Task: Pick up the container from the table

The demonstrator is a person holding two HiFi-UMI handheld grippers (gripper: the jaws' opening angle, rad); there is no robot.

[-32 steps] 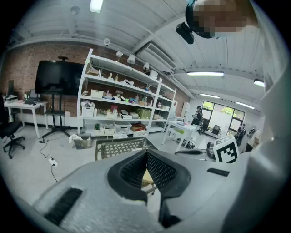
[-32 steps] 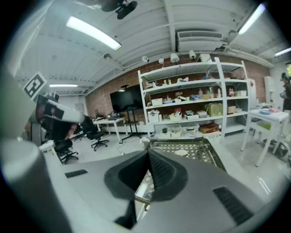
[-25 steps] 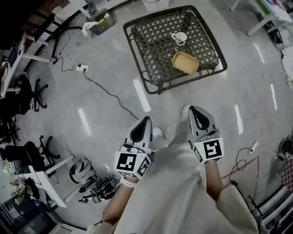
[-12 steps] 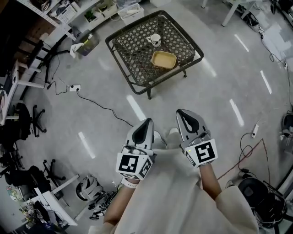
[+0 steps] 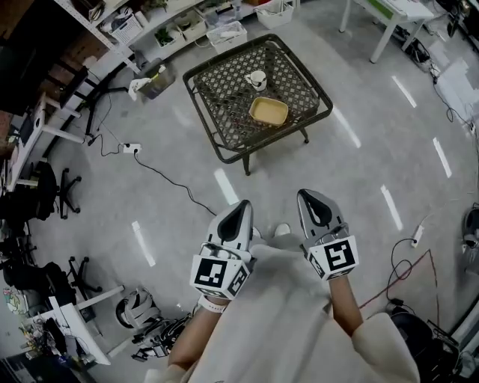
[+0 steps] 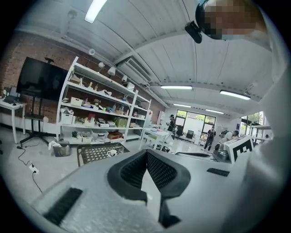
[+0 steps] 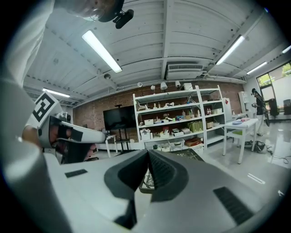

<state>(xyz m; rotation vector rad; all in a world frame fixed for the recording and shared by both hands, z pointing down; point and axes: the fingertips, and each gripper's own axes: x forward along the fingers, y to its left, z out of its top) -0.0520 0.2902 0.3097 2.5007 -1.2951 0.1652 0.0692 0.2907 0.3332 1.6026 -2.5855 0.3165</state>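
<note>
A shallow yellow container (image 5: pixel 269 111) lies on a dark lattice-top table (image 5: pixel 224 84) far ahead of me, next to a white mug (image 5: pixel 257 78). Both grippers are held close to my body over the floor, well short of the table. My left gripper (image 5: pixel 240 207) is shut with nothing in it, and so is my right gripper (image 5: pixel 310 197). In the left gripper view the shut left gripper (image 6: pixel 146 153) points past the table (image 6: pixel 93 153) and the mug (image 6: pixel 112 153). In the right gripper view the right gripper (image 7: pixel 148 154) partly hides the table (image 7: pixel 187 154).
A power strip (image 5: pixel 132 148) and its black cable (image 5: pixel 174 182) lie on the floor left of the table. Shelving (image 5: pixel 142 26) and a bin (image 5: pixel 158 81) stand behind it. Office chairs (image 5: pixel 37 196) are at the left, white desks (image 5: pixel 393 15) at the upper right, cables (image 5: pixel 400 273) at the right.
The table with the container has slid from upper right toward the upper middle of the head view and looks smaller. Both grippers stay shut near my body.
</note>
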